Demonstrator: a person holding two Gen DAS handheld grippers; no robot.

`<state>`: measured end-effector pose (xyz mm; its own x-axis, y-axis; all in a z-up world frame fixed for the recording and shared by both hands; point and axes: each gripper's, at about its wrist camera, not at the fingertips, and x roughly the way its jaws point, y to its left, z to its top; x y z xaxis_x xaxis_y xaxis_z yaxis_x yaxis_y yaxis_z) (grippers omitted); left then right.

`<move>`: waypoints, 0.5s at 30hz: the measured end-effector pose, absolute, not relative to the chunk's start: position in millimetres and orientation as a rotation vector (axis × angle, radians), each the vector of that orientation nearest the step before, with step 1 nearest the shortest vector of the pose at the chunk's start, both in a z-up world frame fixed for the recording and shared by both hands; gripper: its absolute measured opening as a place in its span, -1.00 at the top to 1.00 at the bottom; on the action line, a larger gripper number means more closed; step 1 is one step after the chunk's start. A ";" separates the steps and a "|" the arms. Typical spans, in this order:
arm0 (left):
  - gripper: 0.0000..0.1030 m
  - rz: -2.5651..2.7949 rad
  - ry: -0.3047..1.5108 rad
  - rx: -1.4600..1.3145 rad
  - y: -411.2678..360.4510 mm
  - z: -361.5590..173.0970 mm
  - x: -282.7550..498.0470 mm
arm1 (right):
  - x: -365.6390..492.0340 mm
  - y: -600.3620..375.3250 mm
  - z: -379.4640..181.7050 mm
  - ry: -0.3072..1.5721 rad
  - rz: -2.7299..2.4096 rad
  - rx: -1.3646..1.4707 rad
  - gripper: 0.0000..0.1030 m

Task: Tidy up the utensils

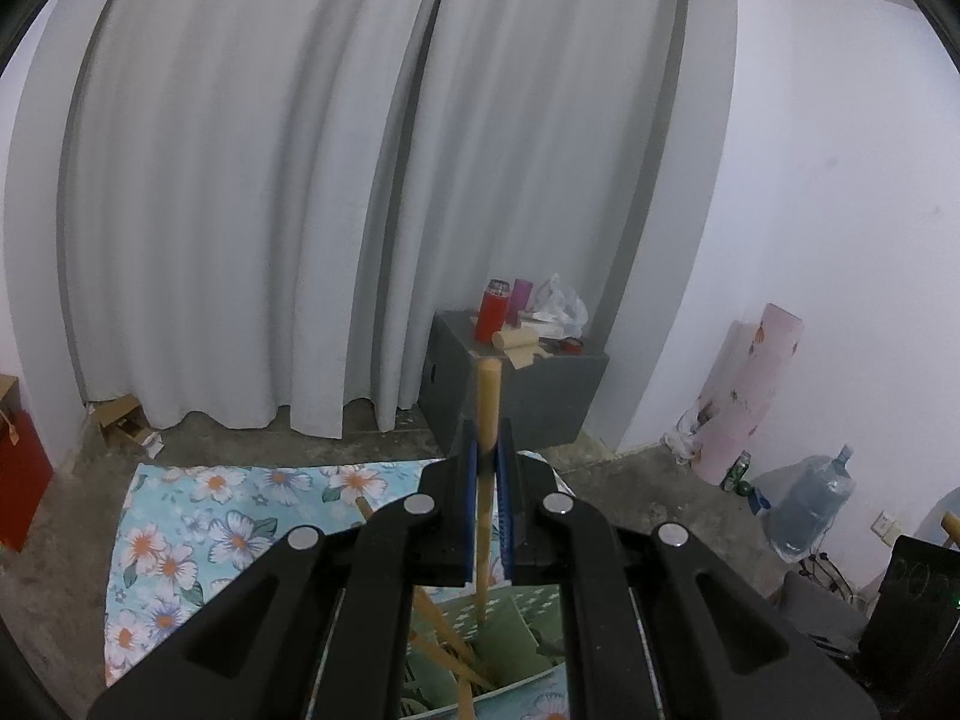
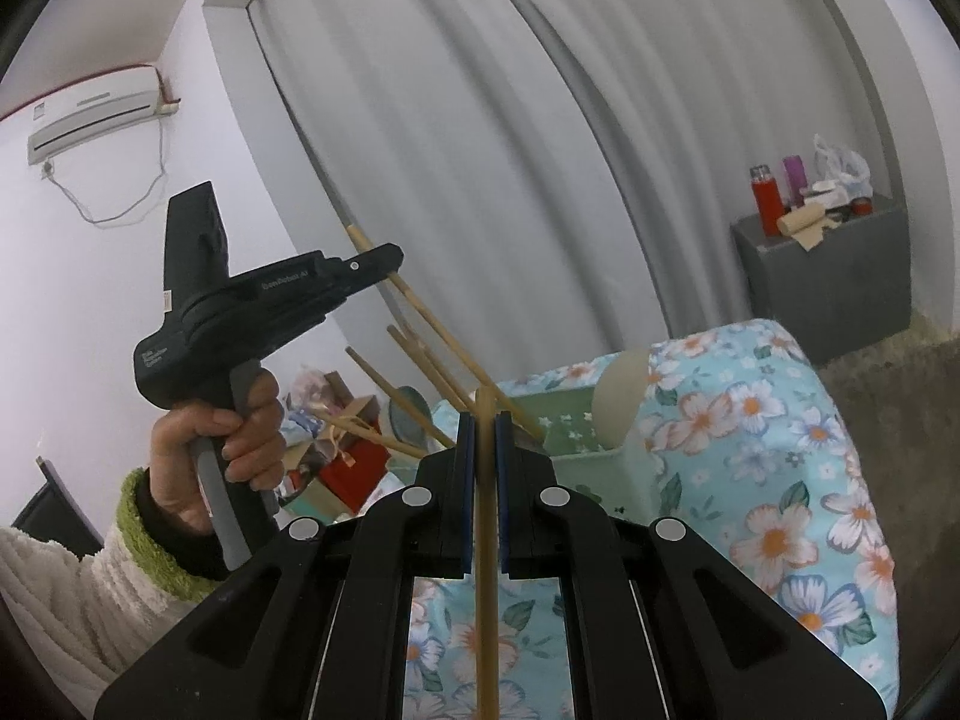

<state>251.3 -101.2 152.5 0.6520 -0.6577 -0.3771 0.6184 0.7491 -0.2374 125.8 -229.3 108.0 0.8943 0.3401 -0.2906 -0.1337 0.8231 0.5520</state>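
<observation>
My left gripper [image 1: 487, 438] is shut on a wooden utensil handle [image 1: 489, 396] that stands nearly upright. Its lower end reaches down into a green holder [image 1: 528, 612] where several other wooden sticks lean. In the right wrist view a hand carries that left gripper [image 2: 393, 261], and its stick [image 2: 420, 306] slants down to the green holder [image 2: 570, 426]. My right gripper [image 2: 485, 420] is shut on another wooden stick [image 2: 485, 600], whose tip shows just above the pads. A pale round utensil head [image 2: 621, 396] sticks out of the holder.
The holder sits on a table with a blue floral cloth [image 2: 780, 480]. Beyond it stand a grey box [image 1: 516, 402] with a red flask [image 1: 492, 318], grey curtains, a water jug [image 1: 810, 504] and a red bag [image 1: 18, 474] on the floor.
</observation>
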 end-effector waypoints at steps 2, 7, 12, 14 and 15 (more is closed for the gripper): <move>0.87 -0.734 0.463 -0.098 -100.7 152.1 251.7 | 125.9 -229.4 107.3 0.397 0.258 0.555 0.91; 0.64 -0.748 0.432 -0.115 -97.7 153.4 246.8 | 128.7 -229.2 105.6 0.409 0.250 0.561 0.91; 0.59 -0.748 0.420 -0.130 -88.4 159.5 236.0 | 130.6 -226.0 105.3 0.423 0.234 0.553 0.91; 0.59 -0.752 0.409 -0.143 -79.7 161.0 228.7 | 131.7 -223.6 104.6 0.434 0.218 0.538 0.91; 0.59 -0.757 0.401 -0.156 -74.4 161.2 224.4 | 131.9 -221.6 104.2 0.443 0.202 0.523 0.91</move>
